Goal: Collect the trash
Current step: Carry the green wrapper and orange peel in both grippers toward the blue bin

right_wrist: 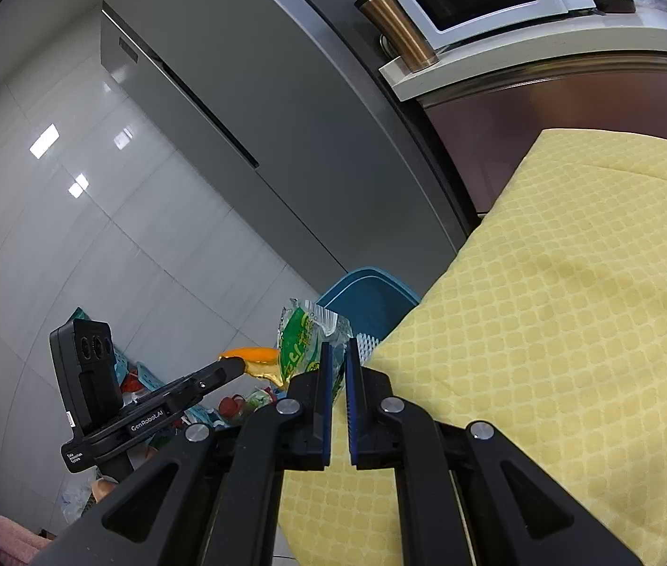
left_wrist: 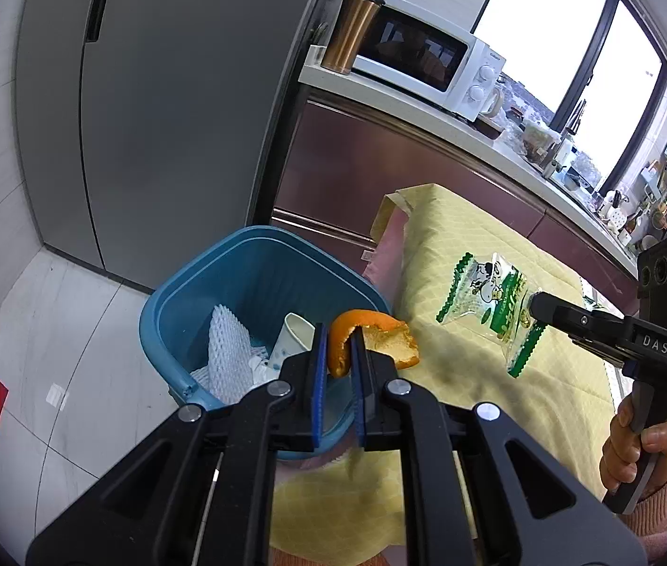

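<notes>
Trash bin [left_wrist: 258, 278] — beside yellow-clothed table [left_wrist: 484, 245]

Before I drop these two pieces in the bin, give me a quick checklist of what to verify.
1. Left gripper jaws clamped on the orange peel: ok.
2. Right gripper jaws clamped on the green-and-white snack wrapper: ok.
3. Blue bin open, room left above the foam netting and paper cup: ok.
4. Peel over the bin mouth: not ok, it overhangs the rim beside the yellow tablecloth.
5. Wrapper over the bin: not ok, it hangs above the tablecloth.
</notes>
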Demonstrator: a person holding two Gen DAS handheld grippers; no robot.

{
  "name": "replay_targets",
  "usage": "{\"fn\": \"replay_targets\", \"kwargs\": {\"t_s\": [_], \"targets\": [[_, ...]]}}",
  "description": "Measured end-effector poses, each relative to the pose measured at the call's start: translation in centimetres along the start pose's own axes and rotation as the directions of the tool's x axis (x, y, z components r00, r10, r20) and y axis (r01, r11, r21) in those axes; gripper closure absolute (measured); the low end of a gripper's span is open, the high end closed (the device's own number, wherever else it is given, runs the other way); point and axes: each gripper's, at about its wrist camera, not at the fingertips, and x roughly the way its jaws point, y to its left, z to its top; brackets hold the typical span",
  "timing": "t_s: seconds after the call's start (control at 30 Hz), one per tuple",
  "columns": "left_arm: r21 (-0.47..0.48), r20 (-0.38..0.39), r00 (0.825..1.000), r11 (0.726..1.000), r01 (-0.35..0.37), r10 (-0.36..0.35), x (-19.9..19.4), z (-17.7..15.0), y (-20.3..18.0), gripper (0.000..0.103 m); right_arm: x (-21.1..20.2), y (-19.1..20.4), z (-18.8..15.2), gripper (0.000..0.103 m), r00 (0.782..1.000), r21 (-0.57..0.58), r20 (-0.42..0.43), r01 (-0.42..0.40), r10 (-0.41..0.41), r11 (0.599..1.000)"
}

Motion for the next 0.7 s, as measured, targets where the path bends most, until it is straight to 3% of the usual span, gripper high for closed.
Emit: {"fn": "replay_targets", "kwargs": {"t_s": [0.7], "targets": [[-0.021, -0.014, 0.999, 0.999, -0.030, 0.029, 1.3, -0.1, 1.0, 0.093, 3.1, 1.7, 1.0, 0.099, 0.999, -0.043, -0.040, -0.001, -0.001, 0.999]]}}
